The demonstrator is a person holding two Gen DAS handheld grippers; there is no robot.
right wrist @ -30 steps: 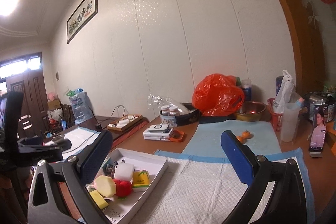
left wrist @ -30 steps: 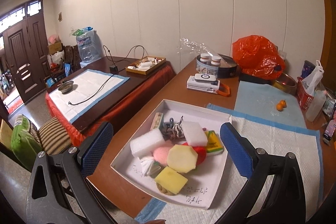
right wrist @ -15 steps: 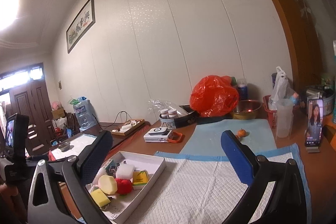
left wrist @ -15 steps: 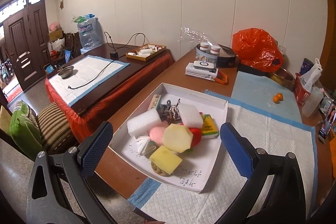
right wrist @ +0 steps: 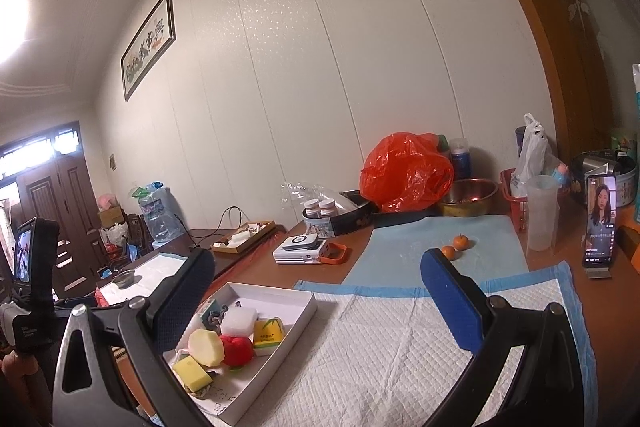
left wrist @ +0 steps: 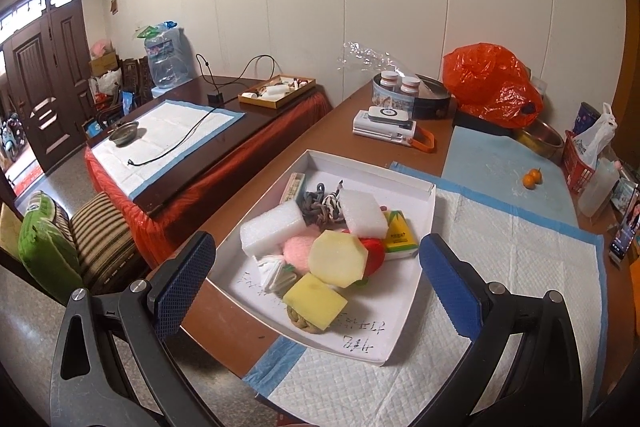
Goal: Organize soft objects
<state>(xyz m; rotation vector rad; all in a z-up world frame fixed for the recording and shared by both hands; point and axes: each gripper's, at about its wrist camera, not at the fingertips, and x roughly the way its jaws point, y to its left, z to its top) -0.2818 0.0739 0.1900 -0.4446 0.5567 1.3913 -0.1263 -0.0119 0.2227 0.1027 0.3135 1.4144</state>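
Note:
A white shallow box (left wrist: 408, 315) (right wrist: 280, 359) lies on the wooden table and holds several soft items: white foam blocks (left wrist: 274, 229), a yellow hexagonal sponge (left wrist: 338, 259) (right wrist: 206, 347), a yellow square sponge (left wrist: 316, 301), a red plush piece (right wrist: 238, 349), a pink pad (left wrist: 298, 247), a yellow tissue pack (left wrist: 400, 237) and a braided rope (left wrist: 320, 203). My left gripper (left wrist: 316, 285) hovers open just above the box's near end. My right gripper (right wrist: 316, 299) is open, above the white quilted pad (right wrist: 380, 355), right of the box. Neither holds anything.
Behind the box sit a power bank (left wrist: 386, 125), a round tin with bottles (left wrist: 400, 93), an orange plastic bag (left wrist: 490, 85), a metal bowl (right wrist: 468, 193), two small oranges (right wrist: 456, 247), a red basket (right wrist: 510, 195), a plastic cup (right wrist: 542, 213) and a propped phone (right wrist: 600, 223). A lower table (left wrist: 172, 131) stands left.
The left gripper has moved closer to the box and tilted down over it. The right gripper has risen slightly and turned a little right. Both stay open.

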